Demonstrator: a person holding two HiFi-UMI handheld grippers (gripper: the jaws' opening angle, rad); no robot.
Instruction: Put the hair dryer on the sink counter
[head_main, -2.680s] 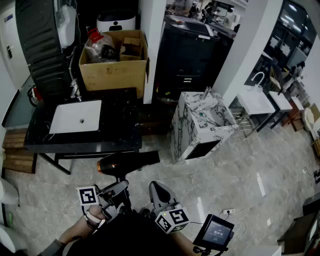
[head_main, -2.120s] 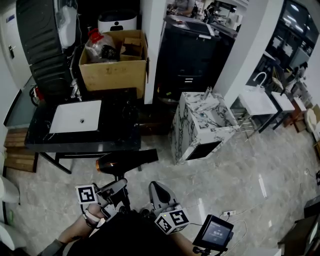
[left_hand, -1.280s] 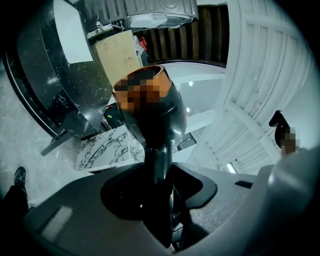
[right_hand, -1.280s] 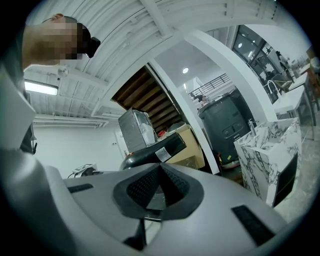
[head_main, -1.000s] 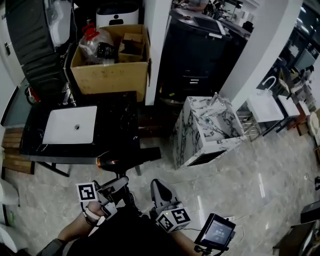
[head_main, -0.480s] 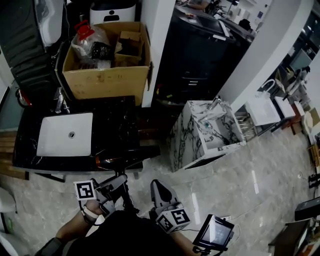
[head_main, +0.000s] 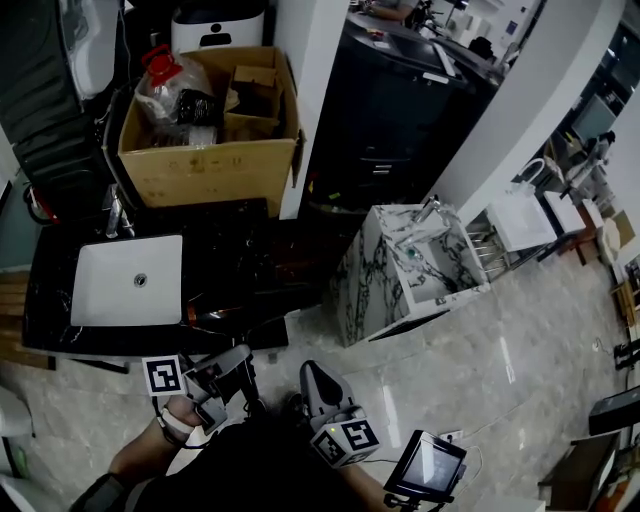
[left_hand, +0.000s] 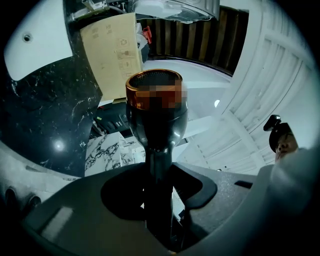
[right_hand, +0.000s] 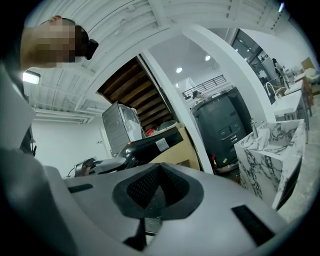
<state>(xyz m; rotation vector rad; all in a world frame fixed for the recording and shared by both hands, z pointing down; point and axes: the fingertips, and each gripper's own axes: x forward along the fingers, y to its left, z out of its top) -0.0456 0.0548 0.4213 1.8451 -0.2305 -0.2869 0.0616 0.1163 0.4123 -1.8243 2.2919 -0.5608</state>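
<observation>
plainly, the dryer (left_hand: 156, 107) is in the left gripper (left_hand: 159, 175): the jaws are clamped on its dark handle, which runs straight up between them to the barrel. the jaws stand only as far apart as the handle is thick. the barrel's copper-ringed mesh end is at the top of the left gripper view, and behind it are the black counter (head_main: 250, 250) and the cardboard box (head_main: 210, 150).

from the head view, the dryer lies crosswise over the counter's front edge, just right of the white basin (head_main: 128, 293), with its copper end toward the basin. whether the barrel touches the counter cannot be told. the left gripper is below it, off the counter, near the person's body.

the right gripper (right_hand: 159, 169) has its jaws pressed together with nothing between them. it is beside the left gripper, on its right, and does not touch the dryer. its own view looks past the closed jaws to the dryer's barrel, which crosses in front of the box. the marble stand (right_hand: 272, 150) is at the right.
</observation>
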